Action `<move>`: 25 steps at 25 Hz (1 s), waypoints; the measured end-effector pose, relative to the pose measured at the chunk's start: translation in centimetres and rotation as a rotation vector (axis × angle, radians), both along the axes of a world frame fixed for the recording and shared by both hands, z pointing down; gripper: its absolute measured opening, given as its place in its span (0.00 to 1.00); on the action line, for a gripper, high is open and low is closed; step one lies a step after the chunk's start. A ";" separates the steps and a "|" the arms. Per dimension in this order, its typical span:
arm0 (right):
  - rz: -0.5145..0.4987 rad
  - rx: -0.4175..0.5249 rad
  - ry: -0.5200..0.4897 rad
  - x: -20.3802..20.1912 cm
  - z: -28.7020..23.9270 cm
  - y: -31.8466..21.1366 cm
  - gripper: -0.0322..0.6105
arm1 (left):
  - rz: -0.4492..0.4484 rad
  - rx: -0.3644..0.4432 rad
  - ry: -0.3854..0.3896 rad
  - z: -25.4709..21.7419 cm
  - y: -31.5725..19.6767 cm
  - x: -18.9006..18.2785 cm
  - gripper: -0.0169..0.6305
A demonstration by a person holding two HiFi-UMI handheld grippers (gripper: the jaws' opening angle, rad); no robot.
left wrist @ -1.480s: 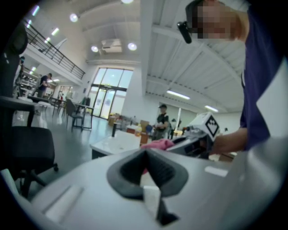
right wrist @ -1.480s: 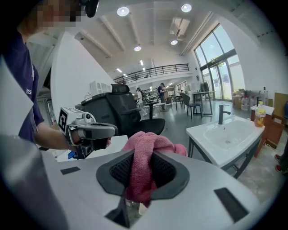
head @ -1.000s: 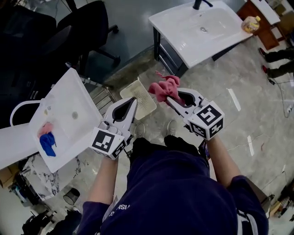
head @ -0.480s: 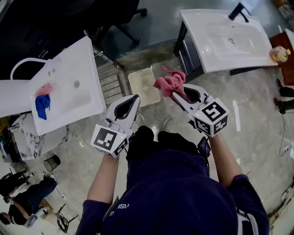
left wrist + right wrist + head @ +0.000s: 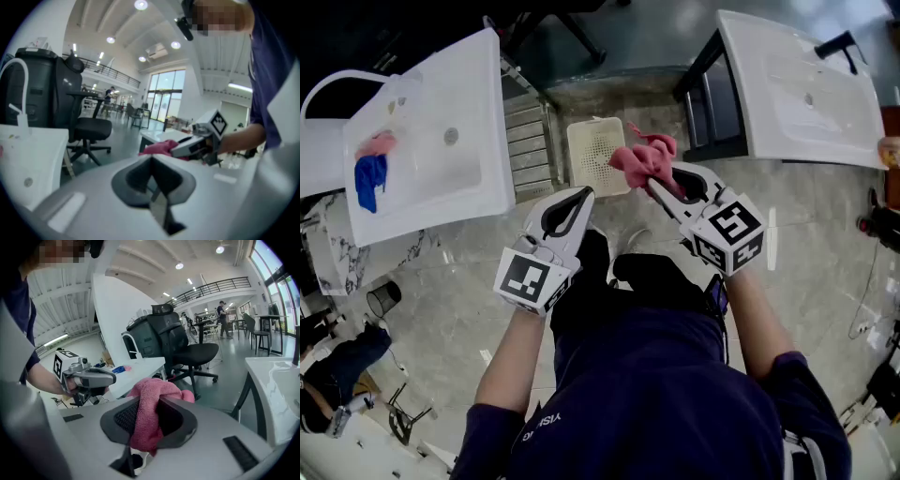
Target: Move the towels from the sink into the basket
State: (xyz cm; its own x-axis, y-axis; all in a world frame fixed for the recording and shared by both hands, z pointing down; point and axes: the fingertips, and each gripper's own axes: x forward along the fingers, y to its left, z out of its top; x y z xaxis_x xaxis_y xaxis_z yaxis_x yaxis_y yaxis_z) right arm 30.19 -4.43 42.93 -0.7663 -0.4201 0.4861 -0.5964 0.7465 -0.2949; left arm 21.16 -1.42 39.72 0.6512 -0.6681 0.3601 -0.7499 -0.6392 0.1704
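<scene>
left sink (image 5: pixel 431 112): blue towel (image 5: pixel 368 180), small pink towel (image 5: pixel 377 144) | basket (image 5: pixel 592 150): on floor (image 5: pixel 825 262) | right gripper (image 5: pixel 661 184): clamped on crumpled pink towel (image 5: pixel 639 161) | left gripper (image 5: pixel 582 194): jaws together

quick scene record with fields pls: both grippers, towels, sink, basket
right gripper: jaws shut on pink towel
left gripper: jaws shut, nothing between them
basket: on the floor ahead of the person, no towel seen inside
held towel vs basket: overlaps the basket's right edge in the head view, not in it
sink: holds blue towel and second pink towel, side by side at one end
not yet in basket: all three towels
</scene>
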 end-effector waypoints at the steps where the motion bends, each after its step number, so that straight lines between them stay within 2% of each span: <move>1: -0.007 -0.001 0.005 -0.5 0.7 -0.3 0.18 | -0.003 -0.001 0.001 0.7 -0.2 -0.2 0.03; 11: -0.041 -0.028 0.024 -4.7 9.6 -3.1 0.18 | -0.016 -0.011 0.008 8.8 -2.8 -2.1 0.03; 25: -0.069 -0.038 0.026 -7.9 21.2 -5.9 0.18 | -0.033 0.008 0.025 20.1 -4.9 -3.8 0.03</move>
State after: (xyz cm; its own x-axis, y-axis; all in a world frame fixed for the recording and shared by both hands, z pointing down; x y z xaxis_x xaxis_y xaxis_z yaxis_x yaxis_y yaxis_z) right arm 22.28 -10.35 64.13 -0.7799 -0.3475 0.5206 -0.5516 0.7747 -0.3091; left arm 17.34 -6.30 59.78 0.6377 -0.6919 0.3386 -0.7660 -0.6159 0.1841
